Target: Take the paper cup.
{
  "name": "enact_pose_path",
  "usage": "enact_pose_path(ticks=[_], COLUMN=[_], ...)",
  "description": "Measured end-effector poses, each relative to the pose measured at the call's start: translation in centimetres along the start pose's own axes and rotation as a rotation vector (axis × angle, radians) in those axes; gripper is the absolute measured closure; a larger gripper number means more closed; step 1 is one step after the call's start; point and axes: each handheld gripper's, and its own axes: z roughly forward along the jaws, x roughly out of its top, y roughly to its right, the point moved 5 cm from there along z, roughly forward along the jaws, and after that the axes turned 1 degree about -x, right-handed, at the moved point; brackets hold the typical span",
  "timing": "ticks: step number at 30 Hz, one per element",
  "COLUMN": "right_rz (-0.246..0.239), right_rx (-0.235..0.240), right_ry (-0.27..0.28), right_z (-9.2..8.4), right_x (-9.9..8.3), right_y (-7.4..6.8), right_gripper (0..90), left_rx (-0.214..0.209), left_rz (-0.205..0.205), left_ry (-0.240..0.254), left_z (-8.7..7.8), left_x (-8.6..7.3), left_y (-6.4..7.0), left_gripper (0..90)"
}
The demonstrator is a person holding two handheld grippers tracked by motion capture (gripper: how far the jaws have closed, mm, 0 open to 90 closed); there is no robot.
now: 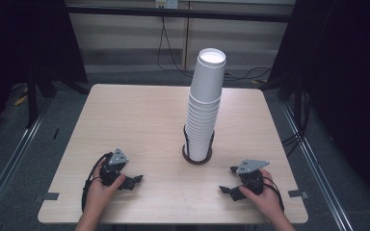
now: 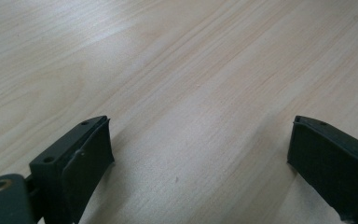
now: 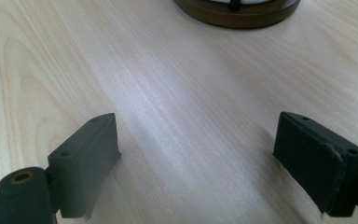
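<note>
While both hands rested low on the counter (image 1: 139, 120), a tall stack of white paper cups (image 1: 204, 108) stood nested upright in a dark round holder (image 1: 196, 157) near the middle, between and beyond the two hand-held grippers. The left hand-held gripper (image 1: 134, 181) was released, jaws wide over bare wood. The right hand-held gripper (image 1: 227, 181) was likewise spread, grasping nothing; its own view caught the holder's brown base rim (image 3: 237, 15) ahead.
</note>
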Motion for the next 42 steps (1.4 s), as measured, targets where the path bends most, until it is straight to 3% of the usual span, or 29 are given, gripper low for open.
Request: enact_pose_path(ticks=[23, 31, 37, 42], right_rz=[0.003, 0.017, 0.081, 0.096], right_rx=[-0.01, -0.005, 0.042, 0.05], right_ry=[0.001, 0.006, 0.026, 0.073], right_z=[0.0, -0.1, -0.8, -1.7], right_x=[0.0, 0.0, 0.4, 1.7], right_y=[0.0, -0.2, -0.2, 0.0], right_gripper=[13.4, 13.8, 13.8, 14.1], left_rx=[0.006, 0.027, -0.026, -0.08], left_rz=[-0.004, 0.041, 0.056, 0.046], left_ry=[-0.001, -0.02, -0.012, 0.008], left_z=[0.0, -0.1, -0.1, -0.6], left_x=[0.0, 0.7, 2.0, 3.1], left_y=[0.1, 0.8, 1.8, 2.3], left_gripper=[5.9, 11.5, 11.6, 12.0])
